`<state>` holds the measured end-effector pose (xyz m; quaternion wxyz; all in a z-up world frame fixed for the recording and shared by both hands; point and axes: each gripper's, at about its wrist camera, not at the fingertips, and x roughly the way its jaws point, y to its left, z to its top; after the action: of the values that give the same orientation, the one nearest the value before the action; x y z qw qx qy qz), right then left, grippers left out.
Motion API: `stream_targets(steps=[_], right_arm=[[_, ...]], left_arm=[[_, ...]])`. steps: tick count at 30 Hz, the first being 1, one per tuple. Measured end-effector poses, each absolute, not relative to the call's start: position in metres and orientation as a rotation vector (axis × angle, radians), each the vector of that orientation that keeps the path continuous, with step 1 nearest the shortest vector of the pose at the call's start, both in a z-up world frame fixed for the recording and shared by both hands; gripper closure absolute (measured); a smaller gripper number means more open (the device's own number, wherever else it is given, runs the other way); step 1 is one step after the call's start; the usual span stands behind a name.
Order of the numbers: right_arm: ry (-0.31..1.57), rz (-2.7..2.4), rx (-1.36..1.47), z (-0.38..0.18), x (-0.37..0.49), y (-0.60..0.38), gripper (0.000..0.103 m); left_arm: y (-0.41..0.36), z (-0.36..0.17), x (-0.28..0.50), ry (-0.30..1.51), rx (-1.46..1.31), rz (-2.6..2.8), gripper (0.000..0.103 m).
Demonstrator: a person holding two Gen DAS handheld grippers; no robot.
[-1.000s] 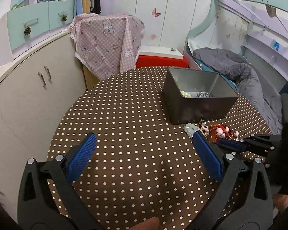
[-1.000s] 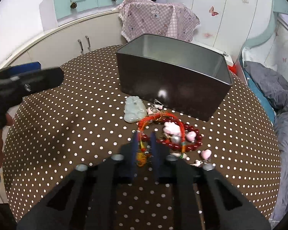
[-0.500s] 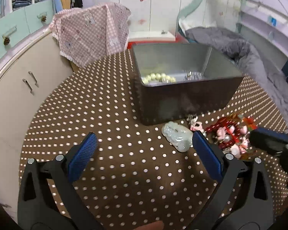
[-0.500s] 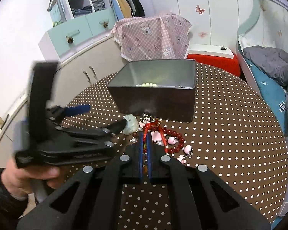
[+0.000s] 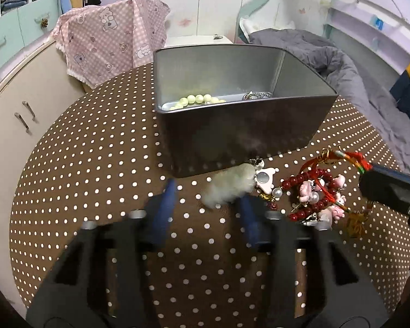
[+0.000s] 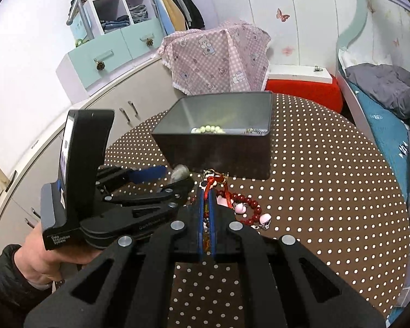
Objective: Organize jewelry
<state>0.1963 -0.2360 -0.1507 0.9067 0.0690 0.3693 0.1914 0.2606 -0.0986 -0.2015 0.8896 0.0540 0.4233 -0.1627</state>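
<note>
Sitting on dotted brown table (image 5: 82,164), left to right: left gripper (image 5: 207,205), pale green stone (image 5: 229,186), heap of beads, right gripper (image 6: 205,210). Left gripper fingers (image 5: 164,207) spread apart, blurry, stone at right finger, maybe touching, hard to tell. Grey tin box (image 5: 243,134) just behind stone, far side, green beads (image 5: 196,99) and silver chain (image 5: 255,95) inside. Dark red bead bracelet (image 5: 303,180) with pink charms lying right of stone. Right gripper squeezed tight on red cord (image 6: 210,183), lifting it above heap.

left tongs (image 5: 207,205): motion-blurred | jade pendant (image 5: 229,186): blurred | bracelet (image 5: 311,191): tangled
</note>
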Motion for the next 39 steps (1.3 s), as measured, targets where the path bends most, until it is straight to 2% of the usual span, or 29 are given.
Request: stream_targets(steps=[3,5,20,22,23,24,26,28,29,31,32,33,39], right_arm=[[0.746,0.406,0.151,-0.143,0.195,-0.237,0.101],[0.731,0.412,0.158,-0.138,0.193,-0.238,0.101],[0.676,0.421,0.179,-0.111,0.190,-0.248,0.101],[0.682,0.421,0.173,-0.112,0.191,-0.247,0.101],[0.686,0.419,0.171,-0.113,0.192,-0.247,0.101],[0.691,0.416,0.168,-0.115,0.192,-0.247,0.101],[0.702,0.411,0.162,-0.118,0.193,-0.246,0.101],[0.723,0.401,0.152,-0.125,0.194,-0.245,0.101],[0.740,0.392,0.139,-0.129,0.194,-0.243,0.101],[0.770,0.382,0.124,-0.138,0.195,-0.242,0.097],[0.780,0.378,0.121,-0.141,0.195,-0.243,0.097],[0.798,0.369,0.119,-0.146,0.195,-0.243,0.097],[0.842,0.366,0.121,-0.161,0.195,-0.243,0.097]], left_arm=[[-0.090,-0.201,0.258,0.882,0.095,-0.369,0.088],[-0.085,-0.201,0.255,0.879,0.082,-0.391,0.093],[-0.082,-0.198,0.245,0.859,0.123,-0.433,0.092],[-0.086,-0.200,0.246,0.869,0.142,-0.426,0.071],[-0.087,-0.200,0.247,0.866,0.135,-0.422,0.044],[-0.087,-0.199,0.248,0.863,0.126,-0.419,0.034],[-0.089,-0.199,0.253,0.865,0.119,-0.432,0.034],[-0.092,-0.201,0.257,0.878,0.121,-0.446,0.035],[-0.093,-0.202,0.259,0.881,0.125,-0.451,0.039],[-0.094,-0.202,0.262,0.880,0.138,-0.453,0.054],[-0.094,-0.202,0.262,0.880,0.139,-0.462,0.066],[-0.094,-0.202,0.264,0.881,0.138,-0.463,0.069],[-0.081,-0.201,0.266,0.886,0.067,-0.501,0.079]])
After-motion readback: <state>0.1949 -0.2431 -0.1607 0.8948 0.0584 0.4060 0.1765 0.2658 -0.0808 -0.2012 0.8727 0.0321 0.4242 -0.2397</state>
